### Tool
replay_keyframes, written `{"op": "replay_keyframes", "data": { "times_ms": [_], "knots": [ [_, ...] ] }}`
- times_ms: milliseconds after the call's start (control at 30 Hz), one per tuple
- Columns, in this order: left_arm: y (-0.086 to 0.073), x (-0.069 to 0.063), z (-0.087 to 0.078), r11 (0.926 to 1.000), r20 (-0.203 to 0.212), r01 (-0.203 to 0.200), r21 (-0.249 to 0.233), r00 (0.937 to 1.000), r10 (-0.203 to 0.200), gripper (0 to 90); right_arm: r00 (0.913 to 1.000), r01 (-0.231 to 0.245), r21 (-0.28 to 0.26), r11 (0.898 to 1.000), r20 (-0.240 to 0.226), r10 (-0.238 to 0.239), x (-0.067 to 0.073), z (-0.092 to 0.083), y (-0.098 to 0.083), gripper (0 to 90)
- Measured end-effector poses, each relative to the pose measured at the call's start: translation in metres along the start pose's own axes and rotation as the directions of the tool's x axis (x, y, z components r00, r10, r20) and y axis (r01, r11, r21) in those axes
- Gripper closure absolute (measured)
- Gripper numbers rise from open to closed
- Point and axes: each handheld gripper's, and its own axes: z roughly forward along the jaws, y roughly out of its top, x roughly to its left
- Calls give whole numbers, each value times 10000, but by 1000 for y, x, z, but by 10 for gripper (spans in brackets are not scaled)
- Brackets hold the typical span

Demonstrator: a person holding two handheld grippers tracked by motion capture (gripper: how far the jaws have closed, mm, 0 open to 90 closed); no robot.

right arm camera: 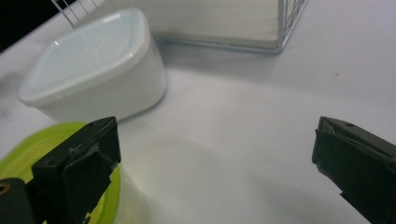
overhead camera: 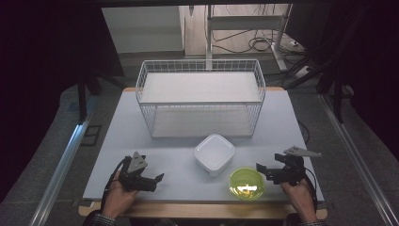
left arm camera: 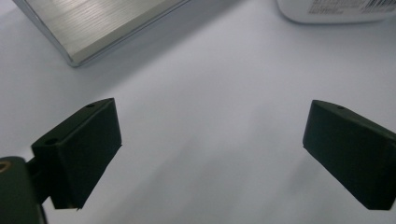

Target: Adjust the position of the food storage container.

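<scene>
A white square bowl (overhead camera: 214, 154) sits at the middle front of the table, upside down as far as I can tell. Just right of it and nearer to me is a lime-green round bowl (overhead camera: 247, 183). My left gripper (overhead camera: 153, 181) rests low near the front left, pointing right, open with only bare table between its jaws (left arm camera: 210, 149). My right gripper (overhead camera: 264, 173) is at the front right, pointing left, right beside the green bowl's rim. It is open and holds nothing (right arm camera: 215, 168). In the right gripper view the white bowl (right arm camera: 93, 70) lies ahead on the left and the green bowl (right arm camera: 18, 158) is by the left jaw.
A white wire basket (overhead camera: 200, 96) with a pale floor stands at the back middle of the grey-white table (overhead camera: 127, 136). Its near corner (left arm camera: 93, 28) shows ahead of the left gripper. Dark floor, cables and metal rails surround the table.
</scene>
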Motion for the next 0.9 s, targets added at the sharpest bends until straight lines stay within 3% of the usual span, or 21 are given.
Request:
{"op": "replay_keyframes", "data": {
  "times_ms": [133,200,467,633,800,900],
  "knots": [
    [2,2,-6,9965,355,680,-488,9972,-663,68,9999,-59,89,9999,85,58,2,0,1,10],
    [1,3,-7,9948,521,814,-610,9956,-783,68,9998,-134,97,9999,141,132,2,1,1,10],
    [3,-2,-5,9972,466,516,-538,9977,-491,61,9998,-174,156,9997,-30,175,3,2,2,12],
    [3,-2,-5,9971,533,539,-539,9973,-510,59,10000,-39,373,9993,-71,42,7,1,3,48],
    [3,-2,-6,9979,402,463,-461,9982,-444,59,9997,16,522,9986,-224,-5,12,-5,8,270],
    [3,-2,-7,9973,371,485,-550,9982,-465,59,9990,420,545,9976,-193,-411,20,-10,11,420]
  ]
}}
